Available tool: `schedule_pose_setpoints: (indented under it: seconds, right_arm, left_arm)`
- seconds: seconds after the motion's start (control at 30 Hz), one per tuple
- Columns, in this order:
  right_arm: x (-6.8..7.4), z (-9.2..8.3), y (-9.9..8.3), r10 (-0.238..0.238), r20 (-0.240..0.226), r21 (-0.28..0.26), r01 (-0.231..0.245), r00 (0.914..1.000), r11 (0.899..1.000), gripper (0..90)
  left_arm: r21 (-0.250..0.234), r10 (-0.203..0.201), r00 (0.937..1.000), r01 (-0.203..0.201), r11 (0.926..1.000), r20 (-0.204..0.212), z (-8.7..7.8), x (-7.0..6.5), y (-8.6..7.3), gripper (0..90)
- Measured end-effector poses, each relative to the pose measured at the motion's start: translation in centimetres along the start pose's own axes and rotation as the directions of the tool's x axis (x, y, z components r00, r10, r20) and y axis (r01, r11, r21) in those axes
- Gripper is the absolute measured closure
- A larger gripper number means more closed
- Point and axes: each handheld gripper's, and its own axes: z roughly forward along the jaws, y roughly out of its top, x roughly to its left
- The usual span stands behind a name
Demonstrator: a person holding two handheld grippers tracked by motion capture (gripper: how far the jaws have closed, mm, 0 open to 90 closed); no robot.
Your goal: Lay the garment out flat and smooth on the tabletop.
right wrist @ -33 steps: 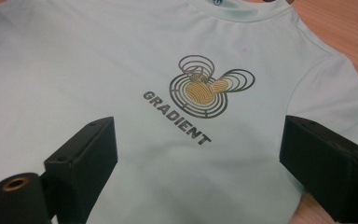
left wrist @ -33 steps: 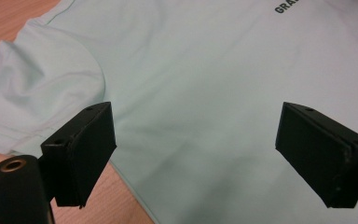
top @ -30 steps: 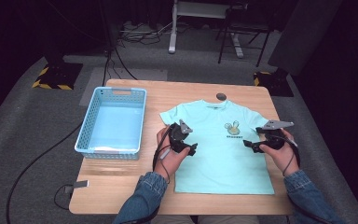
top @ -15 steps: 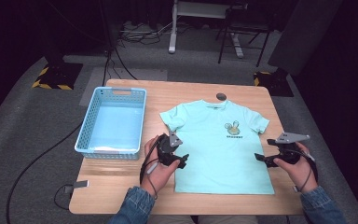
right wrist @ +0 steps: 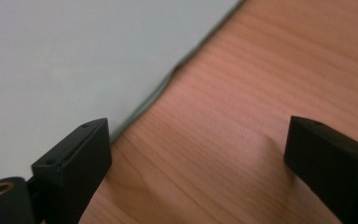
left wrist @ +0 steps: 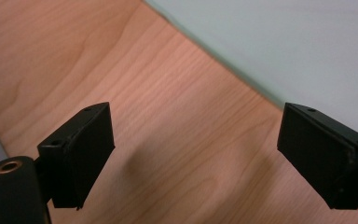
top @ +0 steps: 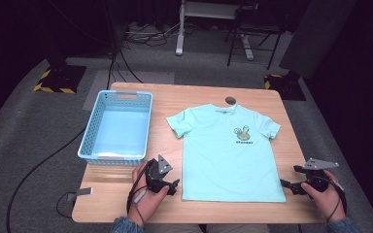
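Inspector: The T-shirt [top: 229,150] is spread flat on the bench [top: 291,121]. Left tool [top: 171,184] and right tool [top: 287,186] are held wide open, empty, beside its lower corners.

Assessor: Each hem corner should be pinched squarely, single layer.

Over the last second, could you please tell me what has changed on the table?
Both hands drew apart and back toward the person. The left gripper left the shirt for bare table beside its lower left corner; the right gripper moved off to its lower right corner. The right jaws have just been opening, with nothing between them; the left jaws are open and empty. The shirt stayed flat and the basket kept its place.
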Motion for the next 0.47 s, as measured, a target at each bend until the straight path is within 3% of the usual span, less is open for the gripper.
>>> schedule_pose_setpoints:
  seconds: [0.07,0.17,0.47]
  right_arm:
    - [0.01,0.22,-0.75,0.005,0.023,-0.043,-0.004,0.9997,0.999,1.7]
    - [-0.03,0.15,-0.99,0.000,0.018,-0.055,0.001,0.9998,0.999,1.7]
    - [0.01,0.14,-1.03,-0.009,0.012,-0.055,0.009,0.9999,0.998,1.5]
  left_arm:
    - [-0.035,-0.042,0.9984,0.044,0.9984,0.036,0.26,0.50,-0.99,7.1]
    - [-0.033,-0.054,0.9984,0.055,0.9979,0.018,-0.01,0.76,-1.34,5.3]
    - [-0.033,-0.054,0.9984,0.054,0.9980,0.017,0.00,0.74,-1.34,5.0]
